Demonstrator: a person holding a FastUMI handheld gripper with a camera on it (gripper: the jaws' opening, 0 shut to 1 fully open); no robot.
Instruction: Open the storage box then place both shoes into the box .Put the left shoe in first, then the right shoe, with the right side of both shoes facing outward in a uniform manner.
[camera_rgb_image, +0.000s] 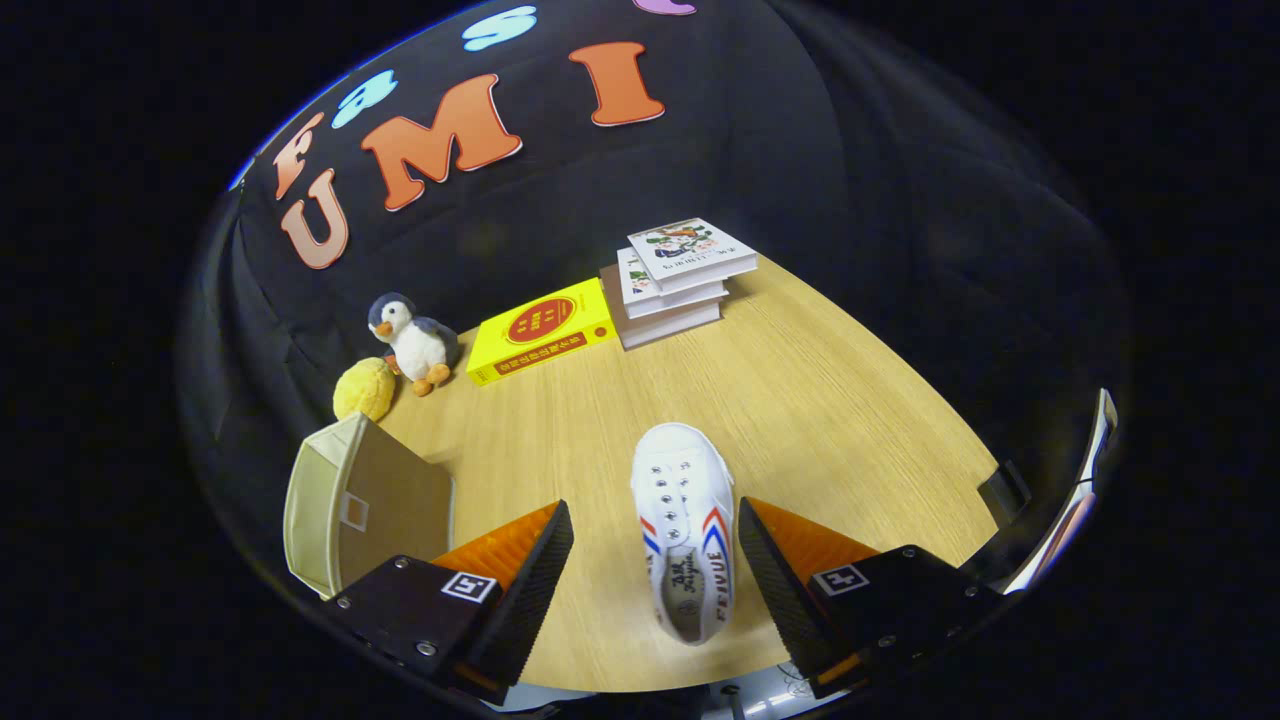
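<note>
A white canvas shoe (686, 525) with red and blue side stripes lies on the wooden table (830, 400), toe pointing away from me. Its heel end sits between my two fingers, closer to the right one. My gripper (655, 560) is open and neither finger touches the shoe. The beige storage box (360, 500) stands just left of my left finger (530, 580), with its top open. I cannot see what is inside the box.
Beyond the box sit a yellow plush ball (364, 389) and a penguin toy (415, 342). A yellow book (543, 330) lies flat further back, with a stack of white books (676, 280) to its right. The table edge runs along the right.
</note>
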